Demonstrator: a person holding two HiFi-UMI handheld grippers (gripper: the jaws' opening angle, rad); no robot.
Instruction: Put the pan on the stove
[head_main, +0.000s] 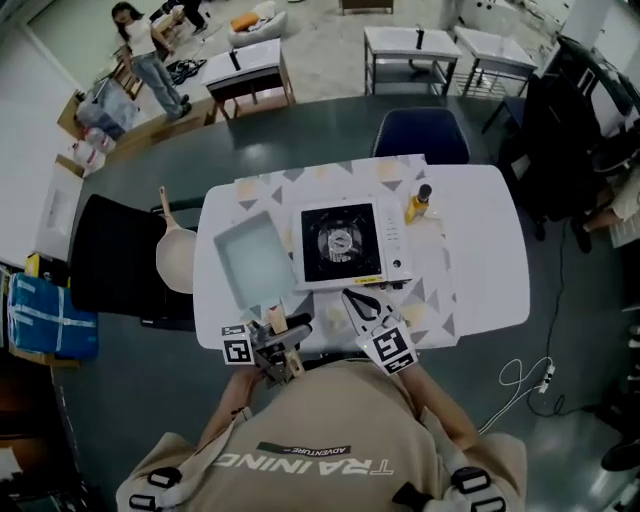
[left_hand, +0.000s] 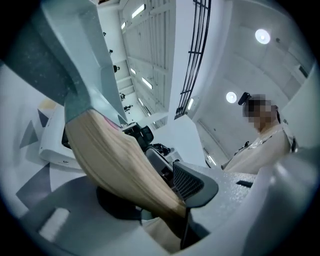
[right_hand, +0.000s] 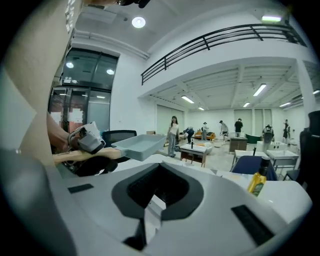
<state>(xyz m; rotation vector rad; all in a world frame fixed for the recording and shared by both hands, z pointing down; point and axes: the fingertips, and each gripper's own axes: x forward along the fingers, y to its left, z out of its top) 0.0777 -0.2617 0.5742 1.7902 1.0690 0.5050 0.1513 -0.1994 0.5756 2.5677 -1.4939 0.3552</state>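
A grey-blue rectangular pan (head_main: 255, 262) lies on the white table (head_main: 480, 250) just left of the portable gas stove (head_main: 342, 243). Its wooden handle (head_main: 278, 322) points toward me, and my left gripper (head_main: 282, 345) is shut on it. In the left gripper view the handle (left_hand: 120, 160) runs between the jaws, against the ribbed pad (left_hand: 190, 181), with the pan's body (left_hand: 75, 65) tilted up at the upper left and the stove (left_hand: 52, 147) behind. My right gripper (head_main: 362, 308) sits at the stove's near edge, shut with nothing in it. The right gripper view shows the pan (right_hand: 141, 146).
A yellow bottle (head_main: 418, 203) stands right of the stove, also seen as the bottle (right_hand: 258, 183). A beige frying pan (head_main: 176, 255) rests on the black chair (head_main: 110, 262) at the table's left. A blue chair (head_main: 420, 135) stands at the far side. People move about in the background.
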